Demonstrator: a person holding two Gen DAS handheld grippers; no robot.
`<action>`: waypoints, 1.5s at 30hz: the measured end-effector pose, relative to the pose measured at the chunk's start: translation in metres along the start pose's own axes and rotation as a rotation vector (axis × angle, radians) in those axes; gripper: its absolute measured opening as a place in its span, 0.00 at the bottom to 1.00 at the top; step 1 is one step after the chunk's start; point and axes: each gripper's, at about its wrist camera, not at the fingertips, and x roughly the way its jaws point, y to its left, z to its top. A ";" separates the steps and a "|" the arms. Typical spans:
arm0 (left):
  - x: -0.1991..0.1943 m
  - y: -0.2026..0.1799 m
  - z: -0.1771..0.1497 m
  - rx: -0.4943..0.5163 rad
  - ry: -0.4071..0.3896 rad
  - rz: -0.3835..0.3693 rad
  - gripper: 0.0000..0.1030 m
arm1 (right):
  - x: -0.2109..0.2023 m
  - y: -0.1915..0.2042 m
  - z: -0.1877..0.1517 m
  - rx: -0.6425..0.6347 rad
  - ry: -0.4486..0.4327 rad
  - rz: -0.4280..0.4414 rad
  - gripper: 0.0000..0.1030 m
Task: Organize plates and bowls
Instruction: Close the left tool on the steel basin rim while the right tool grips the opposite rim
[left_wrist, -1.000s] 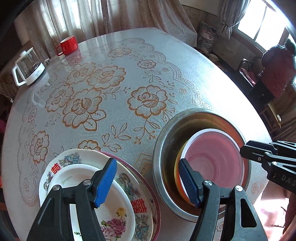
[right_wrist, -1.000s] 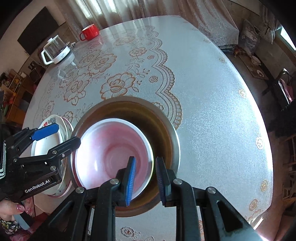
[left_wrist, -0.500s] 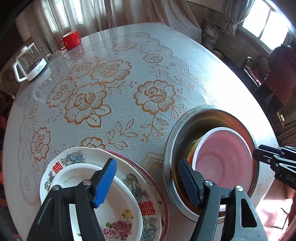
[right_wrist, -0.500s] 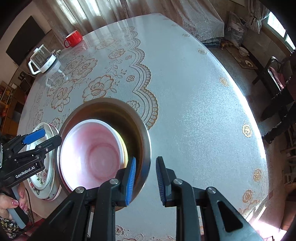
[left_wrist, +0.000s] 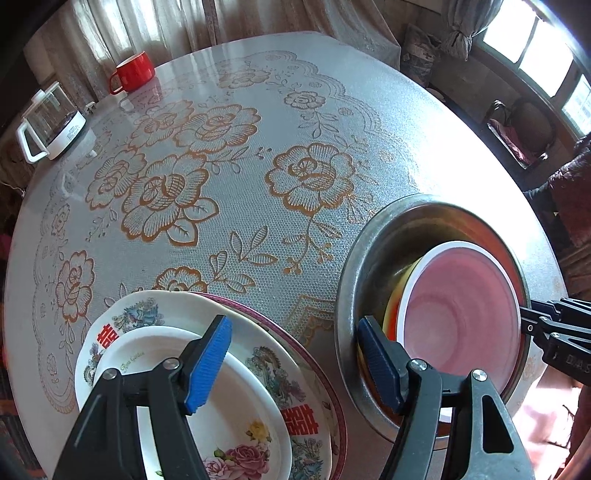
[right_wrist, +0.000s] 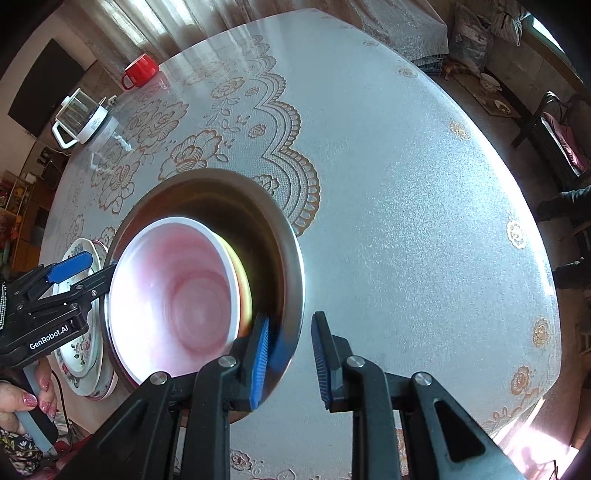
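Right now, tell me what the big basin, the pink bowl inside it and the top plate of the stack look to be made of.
Big basin: metal, likely stainless steel; dull grey sheen, thin rolled rim.
Pink bowl: probably plastic or melamine; smooth, softly glossy, white rim. Ceramic cannot be ruled out.
Top plate: glazed ceramic by its look; glossy white with printed roses.

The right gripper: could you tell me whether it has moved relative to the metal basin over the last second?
Yes. The right gripper has shifted from over the pink bowl outward to straddle the metal basin's near rim.
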 end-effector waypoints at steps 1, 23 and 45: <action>0.000 0.000 0.000 0.002 0.001 0.000 0.70 | 0.002 -0.001 0.000 0.004 0.003 0.008 0.21; 0.009 -0.010 0.020 0.036 0.030 -0.098 0.54 | 0.010 -0.005 0.019 0.010 -0.061 0.042 0.12; 0.026 -0.001 0.036 -0.018 0.082 -0.190 0.40 | 0.013 -0.020 0.035 -0.001 -0.075 0.078 0.13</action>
